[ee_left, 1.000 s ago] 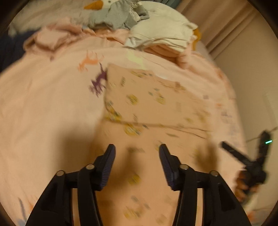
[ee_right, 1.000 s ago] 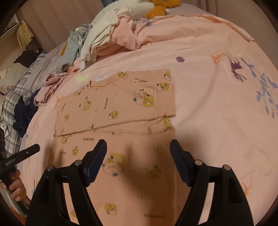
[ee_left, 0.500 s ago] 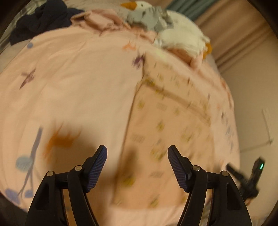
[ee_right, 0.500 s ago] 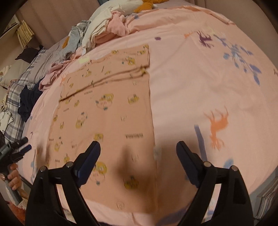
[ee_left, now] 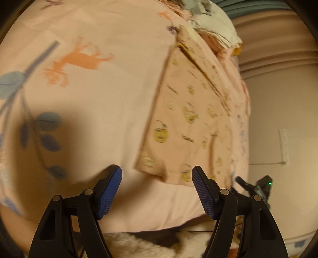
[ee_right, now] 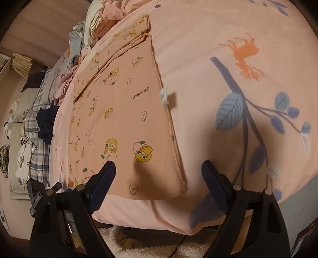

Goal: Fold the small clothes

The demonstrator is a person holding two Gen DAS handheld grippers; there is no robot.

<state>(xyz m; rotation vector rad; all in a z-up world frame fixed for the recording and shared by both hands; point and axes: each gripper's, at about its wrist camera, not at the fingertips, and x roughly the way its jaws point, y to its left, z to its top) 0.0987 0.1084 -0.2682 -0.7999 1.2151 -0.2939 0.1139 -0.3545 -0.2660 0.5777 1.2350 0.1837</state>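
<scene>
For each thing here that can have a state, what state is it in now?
Left gripper: open, empty, jaws just widened.
Right gripper: open, empty, jaws just widened.
Pink printed garment: flat on the bed, far end folded over.
Clothes pile: unfolded, heaped.
Bedspread: spread smooth.

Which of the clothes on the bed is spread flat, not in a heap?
The peach duck-print garment. It lies flat near the bed's edge, before the right tongs; the other clothes are crumpled in a heap far behind it.
</scene>
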